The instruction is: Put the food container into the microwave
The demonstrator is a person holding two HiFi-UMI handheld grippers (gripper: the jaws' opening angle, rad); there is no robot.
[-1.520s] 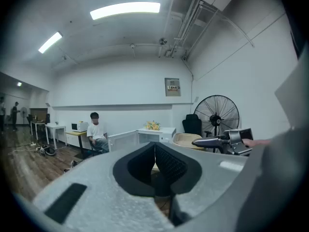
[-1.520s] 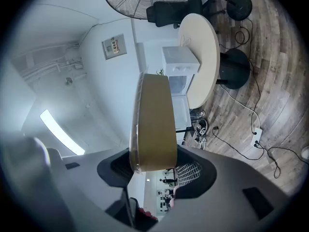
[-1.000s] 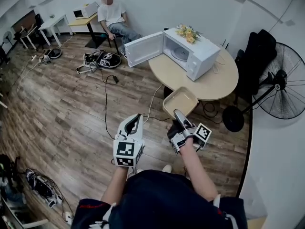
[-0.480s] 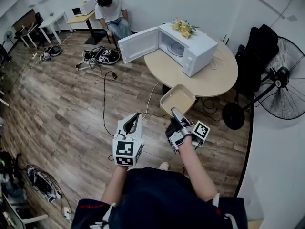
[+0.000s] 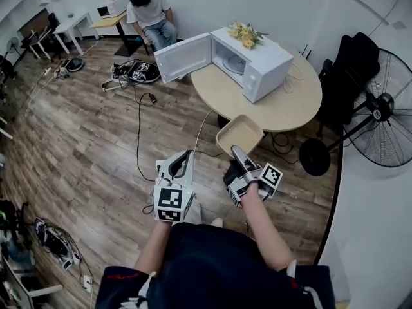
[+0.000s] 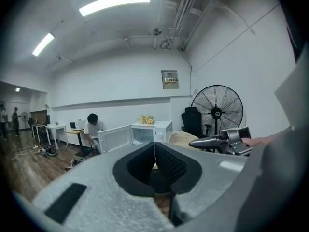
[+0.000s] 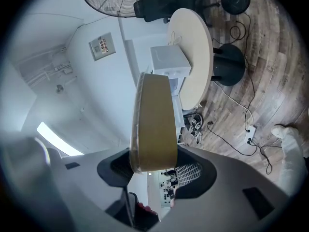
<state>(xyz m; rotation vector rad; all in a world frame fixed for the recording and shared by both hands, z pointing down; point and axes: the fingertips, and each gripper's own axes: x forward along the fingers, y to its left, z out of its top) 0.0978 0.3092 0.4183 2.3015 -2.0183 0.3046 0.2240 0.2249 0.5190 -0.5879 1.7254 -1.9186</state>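
A tan food container (image 5: 241, 136) hangs in the air just short of the round table (image 5: 286, 105), held by its rim in my right gripper (image 5: 239, 154), which is shut on it. In the right gripper view the food container (image 7: 153, 124) stands edge-on between the jaws. A white microwave (image 5: 248, 62) sits on the table with its door (image 5: 182, 57) swung open to the left; it also shows in the left gripper view as the microwave (image 6: 147, 132). My left gripper (image 5: 181, 165) is beside the right one, jaws closed together with nothing in them.
A bunch of flowers (image 5: 243, 36) lies on top of the microwave. A standing fan (image 5: 385, 118) and a dark chair (image 5: 344, 76) are at the right. Cables and gear (image 5: 135, 76) lie on the wood floor; a seated person (image 5: 151, 15) is at the back.
The view has drifted a little closer to the table and microwave. Both grippers hold the same pose, the container still gripped in the right one.
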